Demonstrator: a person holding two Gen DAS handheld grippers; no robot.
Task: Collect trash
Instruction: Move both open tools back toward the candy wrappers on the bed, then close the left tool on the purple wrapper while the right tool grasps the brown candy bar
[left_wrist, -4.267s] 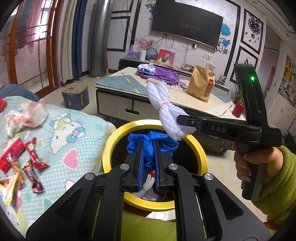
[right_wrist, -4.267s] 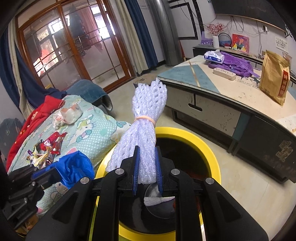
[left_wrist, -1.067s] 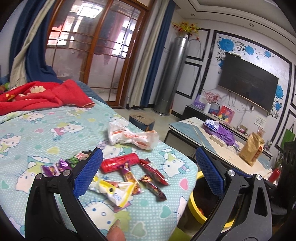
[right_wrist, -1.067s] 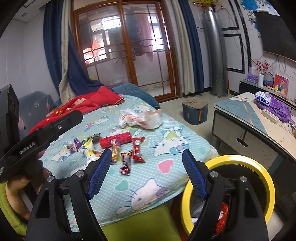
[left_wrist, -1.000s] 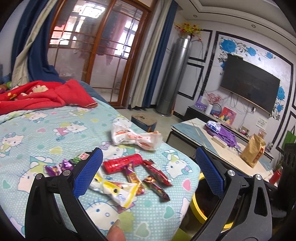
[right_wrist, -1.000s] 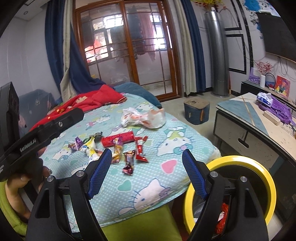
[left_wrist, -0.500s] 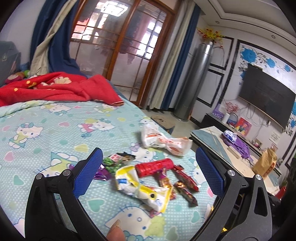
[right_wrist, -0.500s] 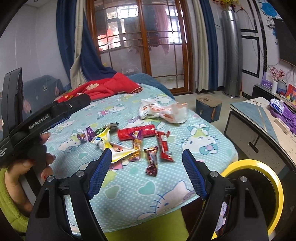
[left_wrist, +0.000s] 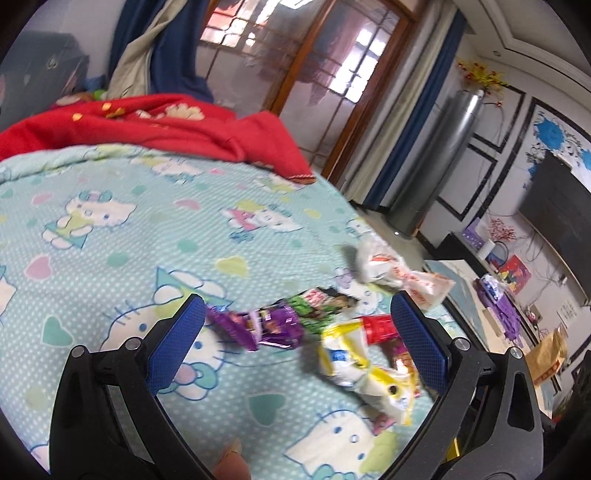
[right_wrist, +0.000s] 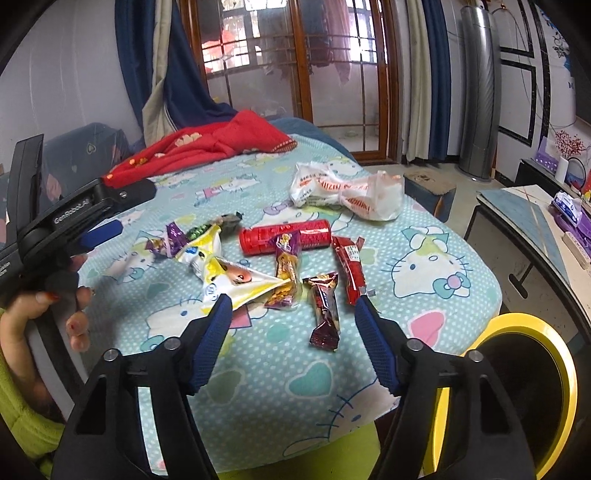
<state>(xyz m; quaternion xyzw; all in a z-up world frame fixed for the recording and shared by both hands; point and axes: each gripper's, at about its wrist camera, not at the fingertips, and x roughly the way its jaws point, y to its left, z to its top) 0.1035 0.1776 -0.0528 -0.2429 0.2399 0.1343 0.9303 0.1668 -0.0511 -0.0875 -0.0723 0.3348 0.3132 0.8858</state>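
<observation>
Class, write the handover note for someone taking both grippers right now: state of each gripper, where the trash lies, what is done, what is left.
Left gripper: open, empty, aimed at the purple wrapper.
Right gripper: open, empty, jaws just closing somewhat, over the dark brown wrapper.
Trash on the blanket: red tube, red wrapper, orange snack packet, yellow-white packet, white plastic bag.
Yellow-rimmed bin: beside the bed, lower right.
Done: nothing from this pile is gripped.
Left: grip each piece, drop it in the bin.

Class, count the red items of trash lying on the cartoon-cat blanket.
2: a red tube lying across the middle of the pile, and a red wrapper just right of it, reaching toward the blanket's near edge. Others may be hidden underneath.
</observation>
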